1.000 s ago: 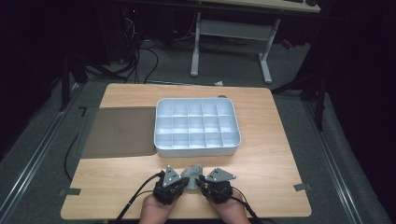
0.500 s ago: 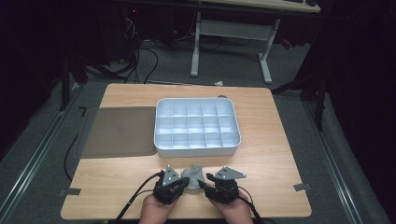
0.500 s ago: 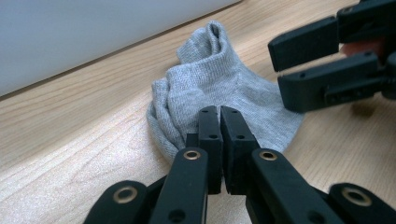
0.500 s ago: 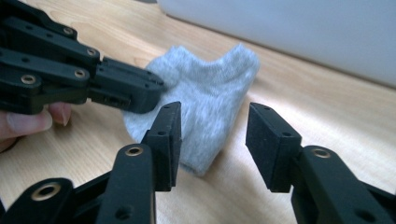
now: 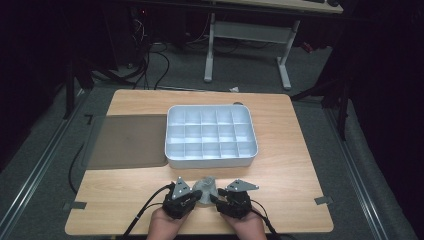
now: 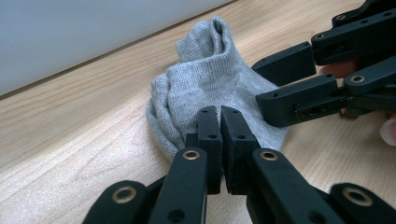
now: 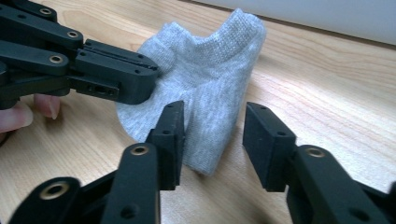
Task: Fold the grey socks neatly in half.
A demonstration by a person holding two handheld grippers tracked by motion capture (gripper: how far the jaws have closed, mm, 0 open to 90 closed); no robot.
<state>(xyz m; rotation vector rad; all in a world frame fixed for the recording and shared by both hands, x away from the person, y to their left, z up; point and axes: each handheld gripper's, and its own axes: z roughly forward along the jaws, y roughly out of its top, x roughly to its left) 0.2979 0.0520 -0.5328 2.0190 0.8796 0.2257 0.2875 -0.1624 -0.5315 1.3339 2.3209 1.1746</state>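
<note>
Lying bunched on the wooden worktop (image 5: 125, 200) near its front edge, a grey sock (image 5: 206, 187) sits between the two grippers, just in front of a white divided tray (image 5: 211, 159). The left gripper (image 6: 220, 125) has its jaws together, pinching the near edge of the sock. The right gripper (image 7: 212, 128) has its jaws apart with a fold of the sock standing between them; they have just been closing, and the pads do not yet press on the cloth. A dark mat (image 5: 127, 141) lies on the worktop left of the tray.
</note>
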